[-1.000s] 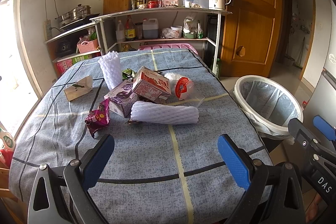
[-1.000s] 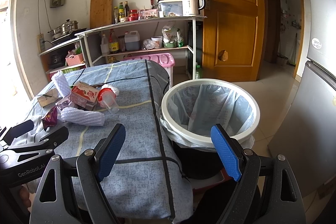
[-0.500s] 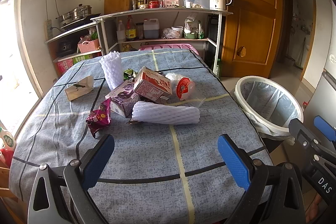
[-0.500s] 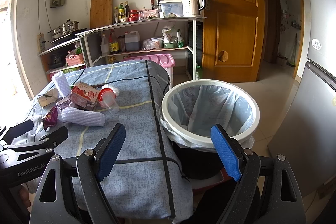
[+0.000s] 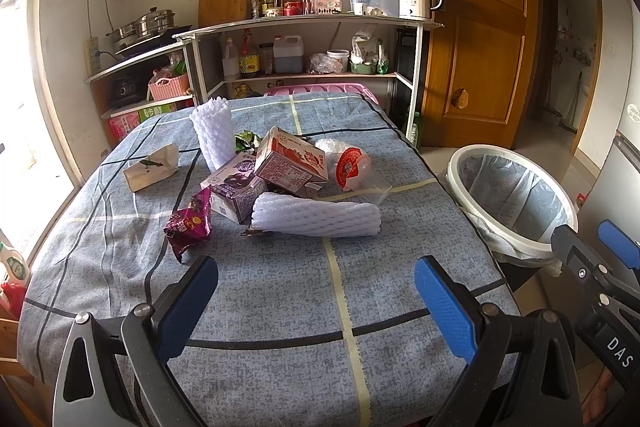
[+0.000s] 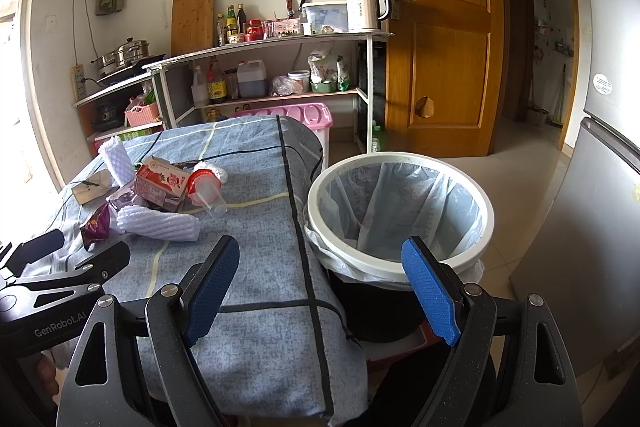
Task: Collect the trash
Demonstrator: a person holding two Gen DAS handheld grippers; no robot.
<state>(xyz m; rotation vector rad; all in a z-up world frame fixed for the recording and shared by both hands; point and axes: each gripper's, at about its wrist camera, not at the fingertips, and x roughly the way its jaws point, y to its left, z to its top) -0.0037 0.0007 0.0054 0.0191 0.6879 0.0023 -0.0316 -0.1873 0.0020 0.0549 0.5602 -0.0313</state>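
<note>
Nearest, at the bottom of the left wrist view: left gripper (image 5: 316, 301), jaws spread wide, nothing between them, above bare blue tablecloth (image 5: 260, 307). Same for the right gripper (image 6: 320, 285) at the bottom of the right wrist view: released, empty, hanging over the table edge with the trash bin (image 6: 400, 211) just behind its right pad. Nothing collected yet, to judge from the empty bin liner.

A little further, in the middle of the left view: white foam net sleeve (image 5: 316, 220), lying flat across a yellow stripe. Probably very light and soft; best taken around the middle, with a full squeeze, since it will flatten. Just left of it, in the lower-left part of the pile: purple snack wrapper (image 5: 188, 225), crumpled. Thin and slippery foil by the look; better pinched at the raised fold than at the flat part.

Behind these, touching each other: purple carton (image 5: 234, 189) and, leaning on it, red-and-white carton (image 5: 290, 165). Stiff cardboard, likely empty and light; good to grip across the narrow sides. At the right of the pile: clear plastic cup with red lid (image 5: 354, 171), on its side. Smooth, may roll or crack under hard pressure; gentle hold on the rim.

Further, toward upper left: second foam net (image 5: 212, 131), standing upright, and beige paper packet (image 5: 152, 167), well apart from the pile. Some green leaf scraps behind the cartons, too small to tell more.
</note>
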